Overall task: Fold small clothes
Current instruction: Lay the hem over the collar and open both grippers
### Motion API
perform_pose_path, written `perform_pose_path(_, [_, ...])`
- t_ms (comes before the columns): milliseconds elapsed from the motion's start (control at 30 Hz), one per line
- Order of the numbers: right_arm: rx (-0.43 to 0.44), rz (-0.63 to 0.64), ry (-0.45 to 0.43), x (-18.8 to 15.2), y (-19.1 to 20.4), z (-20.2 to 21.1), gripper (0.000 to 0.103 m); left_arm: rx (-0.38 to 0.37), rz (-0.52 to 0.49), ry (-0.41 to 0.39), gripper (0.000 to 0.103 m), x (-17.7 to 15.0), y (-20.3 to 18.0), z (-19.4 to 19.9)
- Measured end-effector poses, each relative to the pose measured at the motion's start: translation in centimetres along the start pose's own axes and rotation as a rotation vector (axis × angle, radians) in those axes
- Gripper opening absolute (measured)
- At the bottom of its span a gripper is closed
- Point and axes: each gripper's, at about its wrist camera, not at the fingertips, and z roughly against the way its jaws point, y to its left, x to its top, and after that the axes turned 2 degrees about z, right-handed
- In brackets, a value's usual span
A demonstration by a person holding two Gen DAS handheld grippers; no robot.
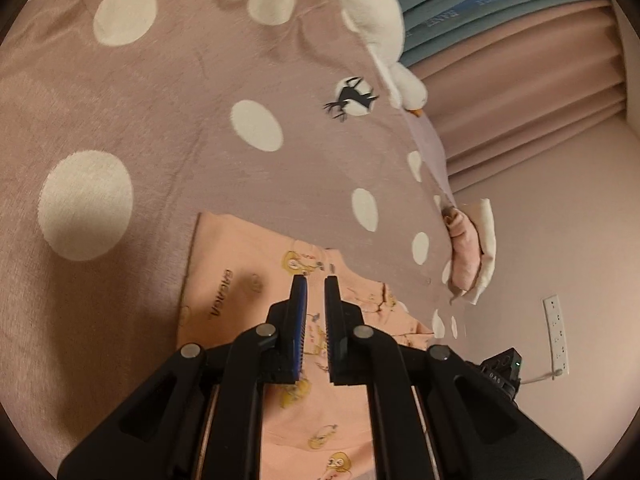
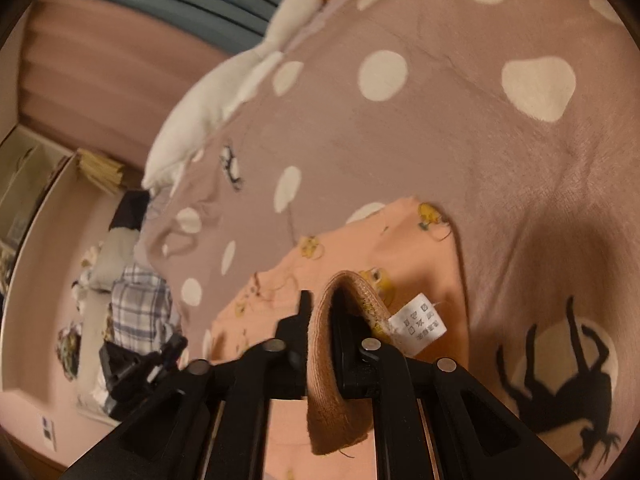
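1. I see the peach garment (image 1: 236, 264) spread on the bed blanket (image 1: 132, 132), a mauve cover with big cream dots; little yellow cartoon prints run across the fabric.
2. My left hand-held gripper (image 1: 315, 280) hangs just above the garment, fingers parted by a narrow gap, nothing between them.
3. My right hand-held gripper (image 2: 320, 300) is clamped on the garment's ribbed hem (image 2: 332, 360); the ribbed band arches up between the fingers and hangs toward the camera.
4. A white care label (image 2: 418, 325) sticks out just right of that band, beside the right finger.
5. In the right wrist view the rest of the garment (image 2: 420, 256) lies flat on the blanket (image 2: 400, 140) beyond the fingers.
6. A white plush goose (image 2: 240, 76) lies along the far edge of the bed, orange beak pointing away.
7. Left wrist view: the goose (image 1: 376, 20) sits at the top, and a small rolled pink and cream bundle (image 1: 472, 248) rests at the bed's edge.
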Motion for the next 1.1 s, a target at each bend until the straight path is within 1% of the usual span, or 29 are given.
perform_pose_path(33, [0.005, -0.038, 0.012, 0.4, -0.6, -0.3, 0.024, -0.001, -0.001, 0.009, 0.006, 0.0, 0.1, 0.1])
perform_pose_path(67, [0.016, -0.079, 0.025, 0.7, -1.2, -0.6, 0.04, 0.007, -0.009, 0.012, 0.007, 0.0, 0.2, 0.4])
perform_pose_path(100, [0.028, -0.111, 0.029, 1.0, -1.7, -0.6, 0.046, 0.023, -0.022, 0.012, 0.011, -0.1, 0.1, 0.8])
perform_pose_path(133, [0.032, -0.127, 0.029, 1.1, -2.0, -0.5, 0.05, 0.024, -0.031, 0.014, 0.015, -0.2, 0.0, 1.2])
perform_pose_path(167, [0.038, -0.142, 0.031, 1.2, -2.3, -0.4, 0.05, 0.018, -0.035, 0.019, 0.017, -0.4, 0.0, 1.6])
perform_pose_path(200, [0.047, -0.149, 0.033, 1.1, -2.4, -0.1, 0.05, 0.01, -0.041, 0.026, 0.022, -0.6, 0.1, 2.0])
perform_pose_path(267, [0.053, -0.126, 0.03, 0.6, -2.1, 0.5, 0.05, 0.007, -0.064, 0.029, 0.028, -1.3, 0.0, 3.0])
perform_pose_path(300, [0.057, -0.106, 0.028, 0.3, -1.9, 0.8, 0.05, 0.008, -0.069, 0.033, 0.033, -1.6, 0.0, 3.3])
perform_pose_path(333, [0.063, -0.093, 0.031, -0.1, -1.7, 1.3, 0.05, 0.005, -0.07, 0.043, 0.035, -2.0, 0.1, 3.4])
perform_pose_path(400, [0.08, -0.079, 0.036, -0.6, -1.5, 1.8, 0.05, 0.015, -0.088, 0.069, 0.036, -2.6, 0.2, 3.1])
perform_pose_path(500, [0.079, -0.066, 0.042, -0.7, -1.2, 2.0, 0.05, 0.038, -0.098, 0.111, 0.035, -3.2, 0.3, 2.0])
perform_pose_path(600, [0.07, -0.053, 0.058, -0.8, -0.9, 2.0, 0.05, 0.035, -0.097, 0.153, 0.033, -3.7, 0.5, 0.8])
perform_pose_path(700, [0.067, -0.024, 0.079, -1.0, -0.5, 1.9, 0.05, 0.03, -0.125, 0.187, 0.032, -4.3, -0.1, -0.1])
perform_pose_path(767, [0.066, 0.0, 0.085, -1.1, -0.2, 1.8, 0.05, 0.04, -0.15, 0.204, 0.023, -4.7, -0.5, -0.6])
perform_pose_path(800, [0.06, 0.009, 0.085, -1.1, -0.2, 1.8, 0.05, 0.043, -0.151, 0.214, 0.014, -4.8, -0.6, -0.8])
perform_pose_path(833, [0.047, 0.019, 0.083, -1.1, -0.2, 1.7, 0.047, 0.036, -0.142, 0.23, 0.006, -4.8, -0.6, -1.1])
perform_pose_path(867, [0.029, 0.035, 0.088, -1.1, -0.1, 1.5, 0.034, 0.025, -0.128, 0.239, 0.005, -4.8, -0.6, -1.3])
perform_pose_path(900, [0.017, 0.039, 0.093, -1.1, -0.1, 1.3, 0.027, 0.009, -0.111, 0.242, 0.005, -4.8, -0.6, -1.4])
perform_pose_path(933, [0.006, 0.042, 0.099, -1.1, -0.1, 1.1, 0.017, -0.037, -0.062, 0.242, 0.004, -4.4, -0.5, -1.4])
perform_pose_path(967, [0.002, 0.046, 0.107, -1.0, -0.1, 0.8, 0.011, -0.081, -0.013, 0.238, 0.004, -4.0, -0.3, -1.5])
perform_pose_path(1033, [0.034, 0.024, 0.117, -0.7, 0.1, 0.4, 0.01, -0.151, 0.074, 0.196, 0.004, -2.9, -0.2, -1.4])
perform_pose_path(1100, [0.083, -0.033, 0.113, -0.1, -0.1, 0.0, 0.01, -0.193, 0.162, 0.131, 0.004, -1.5, 0.0, -1.5])
